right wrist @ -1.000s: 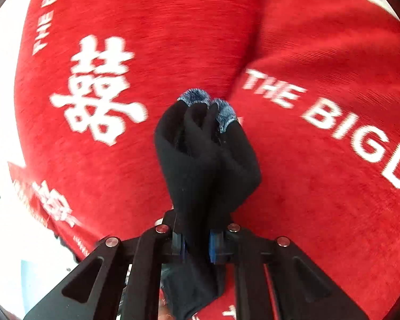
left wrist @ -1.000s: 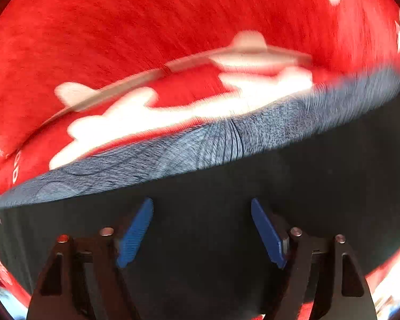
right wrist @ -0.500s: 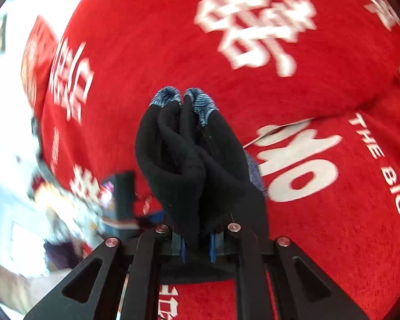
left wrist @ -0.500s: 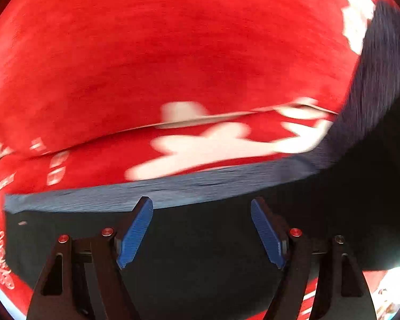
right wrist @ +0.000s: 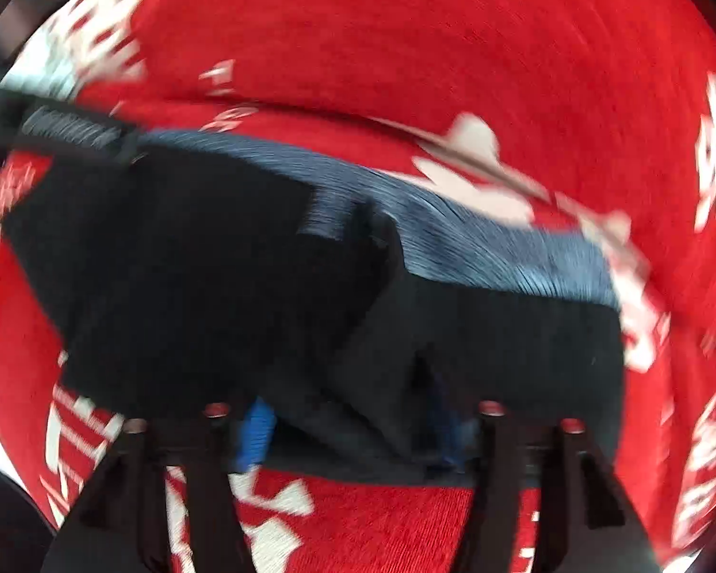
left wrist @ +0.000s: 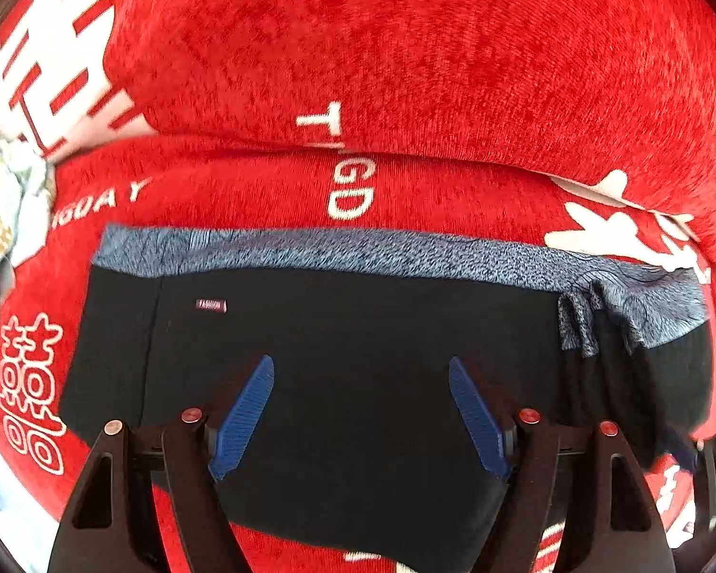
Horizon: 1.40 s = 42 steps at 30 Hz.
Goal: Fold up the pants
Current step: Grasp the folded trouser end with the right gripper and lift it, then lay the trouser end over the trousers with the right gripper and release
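Right now the black pants [left wrist: 358, 344] lie folded on the red cloth [left wrist: 405, 47], with the gray waistband [left wrist: 358, 250] on the far side. The left gripper [left wrist: 360, 410] hangs just over them, fingers spread wide, holding nothing. The right gripper [right wrist: 353, 429] is blurry; its fingers look spread, with bunched cloth between them. That bunch by the right edge could snag on a finger and pull the fold apart, leaving the lumpy corner [left wrist: 596, 324] messy.
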Available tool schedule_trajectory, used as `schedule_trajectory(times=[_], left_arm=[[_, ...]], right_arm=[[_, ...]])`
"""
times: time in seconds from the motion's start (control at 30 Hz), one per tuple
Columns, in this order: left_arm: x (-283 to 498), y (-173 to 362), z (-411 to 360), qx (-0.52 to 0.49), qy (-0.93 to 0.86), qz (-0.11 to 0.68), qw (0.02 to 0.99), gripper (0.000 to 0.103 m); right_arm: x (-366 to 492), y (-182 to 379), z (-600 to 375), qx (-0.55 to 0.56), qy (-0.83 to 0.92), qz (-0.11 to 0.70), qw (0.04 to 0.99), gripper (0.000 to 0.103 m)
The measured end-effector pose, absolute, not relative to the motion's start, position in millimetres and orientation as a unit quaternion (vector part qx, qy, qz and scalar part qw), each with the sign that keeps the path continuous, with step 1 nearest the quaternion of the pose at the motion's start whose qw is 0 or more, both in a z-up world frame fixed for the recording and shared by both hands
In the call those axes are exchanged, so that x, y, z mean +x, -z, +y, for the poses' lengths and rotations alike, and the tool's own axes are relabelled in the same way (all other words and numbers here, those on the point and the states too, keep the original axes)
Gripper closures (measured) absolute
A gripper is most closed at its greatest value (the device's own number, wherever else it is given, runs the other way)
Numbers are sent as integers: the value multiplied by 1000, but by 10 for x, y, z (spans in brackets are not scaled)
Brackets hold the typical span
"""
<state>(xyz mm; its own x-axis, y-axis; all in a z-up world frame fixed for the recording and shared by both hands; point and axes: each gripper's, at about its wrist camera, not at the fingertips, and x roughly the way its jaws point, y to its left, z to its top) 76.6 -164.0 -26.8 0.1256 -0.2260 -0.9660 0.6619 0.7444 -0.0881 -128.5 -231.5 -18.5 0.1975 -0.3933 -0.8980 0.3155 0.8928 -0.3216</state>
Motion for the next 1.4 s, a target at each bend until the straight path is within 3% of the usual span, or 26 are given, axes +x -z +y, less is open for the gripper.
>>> schedule_trajectory(times=[0.1, 0.17, 0.3, 0.4, 0.57, 0.6, 0.63, 0.67, 0.7, 0.73, 0.9, 0.93, 0.97, 1.0, 1.07, 1.17, 1.23, 1.33, 1.37, 1.4], left_arm=[[741, 223, -1581, 174, 334, 595, 710, 26], [593, 139, -1581, 169, 367, 597, 693, 26], [329, 110, -1790, 163, 446, 604, 640, 26], [77, 108, -1967, 149, 502, 618, 587, 26], [-177, 210, -2252, 121, 521, 656, 533, 26], [-189, 215, -2266, 118, 520, 659, 531, 26], [-200, 229, -2297, 112, 520, 663, 526, 34], [-220, 248, -2332, 110, 521, 668, 520, 51], [-255, 296, -2403, 116, 518, 672, 516, 61], [-288, 316, -2448, 130, 513, 673, 517, 69], [-353, 135, -2326, 170, 511, 631, 558, 69], [-358, 147, -2294, 185, 500, 624, 571, 64], [-343, 193, -2254, 200, 484, 625, 580, 48], [-317, 236, -2224, 204, 470, 630, 583, 41], [-244, 276, -2158, 191, 458, 643, 584, 37], [-161, 172, -2116, 192, 457, 627, 601, 37], [-128, 54, -2134, 191, 463, 613, 611, 37], [-119, -102, -2266, 180, 479, 600, 615, 37], [-143, -138, -2347, 179, 485, 596, 614, 37], [-180, -156, -2443, 179, 493, 592, 612, 37]], right_arm=[[-1226, -60, -1971, -59, 178, 585, 789, 36], [-1272, -251, -1953, -21, 156, 578, 801, 36], [-1696, -467, -2620, 227, 197, 529, 793, 36], [-2255, -268, -3284, 457, 242, 448, 729, 36], [-2659, 71, -3644, 583, 256, 365, 679, 39], [-2680, 119, -3654, 593, 256, 357, 674, 45], [-2668, 167, -3685, 602, 256, 351, 670, 50], [-2681, 227, -3709, 612, 255, 345, 664, 64], [-2675, 291, -3735, 623, 254, 340, 657, 95], [-2674, 360, -3754, 633, 253, 337, 650, 98], [-2580, 210, -3680, 629, 237, 329, 664, 99], [-2562, 198, -3641, 625, 236, 333, 665, 99], [-2538, 233, -3596, 625, 235, 340, 662, 99], [-2510, 317, -3554, 624, 239, 353, 655, 99], [-2446, 490, -3526, 620, 246, 371, 646, 99], [-2357, 486, -3561, 611, 232, 386, 651, 94], [-2225, 321, -3546, 573, 199, 441, 661, 83], [-2124, -95, -3580, 514, 150, 457, 711, 56], [-2124, -253, -3651, 491, 152, 450, 730, 34], [-2137, -413, -3769, 463, 170, 440, 750, 26]])
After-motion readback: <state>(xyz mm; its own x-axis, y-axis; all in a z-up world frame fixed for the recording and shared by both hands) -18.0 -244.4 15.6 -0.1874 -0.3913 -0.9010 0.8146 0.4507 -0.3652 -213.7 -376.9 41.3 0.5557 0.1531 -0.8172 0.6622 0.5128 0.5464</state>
